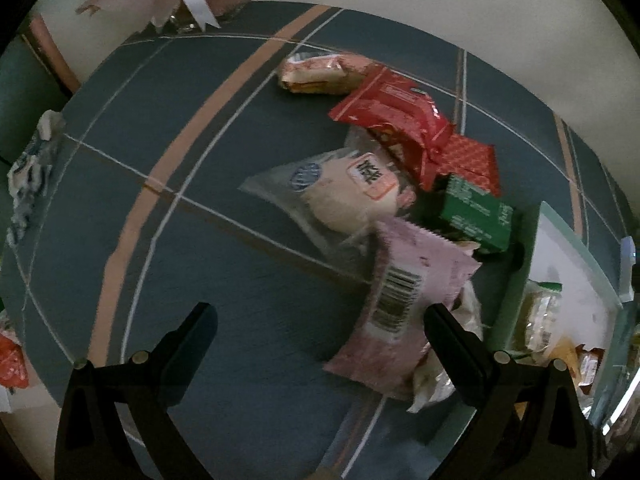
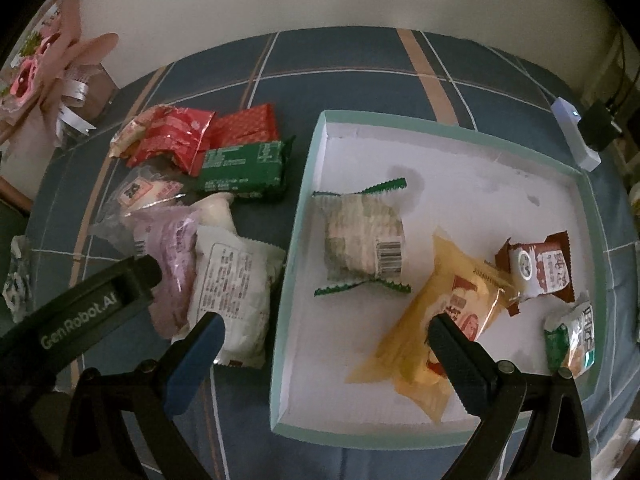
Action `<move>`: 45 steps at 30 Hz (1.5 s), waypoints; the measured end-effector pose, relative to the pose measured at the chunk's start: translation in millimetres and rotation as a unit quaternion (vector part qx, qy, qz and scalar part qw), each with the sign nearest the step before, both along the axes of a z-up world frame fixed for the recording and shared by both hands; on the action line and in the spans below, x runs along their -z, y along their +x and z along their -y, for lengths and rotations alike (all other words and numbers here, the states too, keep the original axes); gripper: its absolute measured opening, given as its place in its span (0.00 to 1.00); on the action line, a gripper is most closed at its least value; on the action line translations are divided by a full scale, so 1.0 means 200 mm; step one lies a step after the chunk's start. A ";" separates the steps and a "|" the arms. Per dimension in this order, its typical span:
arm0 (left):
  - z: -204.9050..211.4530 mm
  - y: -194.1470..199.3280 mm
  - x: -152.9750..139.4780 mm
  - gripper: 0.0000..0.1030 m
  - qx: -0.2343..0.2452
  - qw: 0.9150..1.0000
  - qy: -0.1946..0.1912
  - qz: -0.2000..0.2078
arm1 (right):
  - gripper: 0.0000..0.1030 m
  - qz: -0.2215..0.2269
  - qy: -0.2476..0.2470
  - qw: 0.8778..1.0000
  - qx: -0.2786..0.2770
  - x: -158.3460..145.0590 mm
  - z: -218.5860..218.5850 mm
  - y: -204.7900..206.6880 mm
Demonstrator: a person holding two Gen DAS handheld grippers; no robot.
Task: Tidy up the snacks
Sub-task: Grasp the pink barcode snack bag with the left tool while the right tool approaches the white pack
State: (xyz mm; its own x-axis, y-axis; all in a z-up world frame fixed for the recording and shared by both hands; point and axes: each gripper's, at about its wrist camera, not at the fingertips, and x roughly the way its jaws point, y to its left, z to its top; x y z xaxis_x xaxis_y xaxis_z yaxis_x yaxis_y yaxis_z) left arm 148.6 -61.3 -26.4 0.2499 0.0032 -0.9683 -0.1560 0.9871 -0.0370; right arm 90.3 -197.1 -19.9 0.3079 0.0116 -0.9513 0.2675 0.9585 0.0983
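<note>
The left gripper (image 1: 320, 320) is spread wide and holds nothing; its right finger (image 1: 452, 344) lies against the crinkly pink packet (image 1: 404, 304), whose barcode faces up. Just ahead sits a clear, glossy bag with a round white bun (image 1: 340, 196), then a green box (image 1: 476, 212) and shiny red foil wrappers (image 1: 396, 120), all on the blue-checked cloth of the tabletop (image 1: 240, 272). The right gripper (image 2: 324, 336) is also wide apart and empty, hovering over the near edge of the shallow, mint-rimmed tray (image 2: 300, 208). Its right finger overlaps a yellow plastic pouch (image 2: 420, 344); ahead lies a zigzag-edged green-trimmed packet (image 2: 360, 240).
</note>
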 end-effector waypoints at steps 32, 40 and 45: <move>-0.11 -0.05 0.06 0.42 -0.039 0.998 -0.050 -0.015 | 1.00 0.039 -0.014 0.999 0.008 -0.07 -0.02 0.02; -0.19 -0.05 0.05 0.42 -0.061 0.997 -0.043 -0.010 | 0.92 0.078 0.031 0.997 0.000 -0.10 -0.08 0.05; -0.28 -0.05 0.04 0.42 -0.072 0.996 -0.049 -0.012 | 0.77 0.067 0.058 0.996 -0.015 -0.03 -0.14 0.08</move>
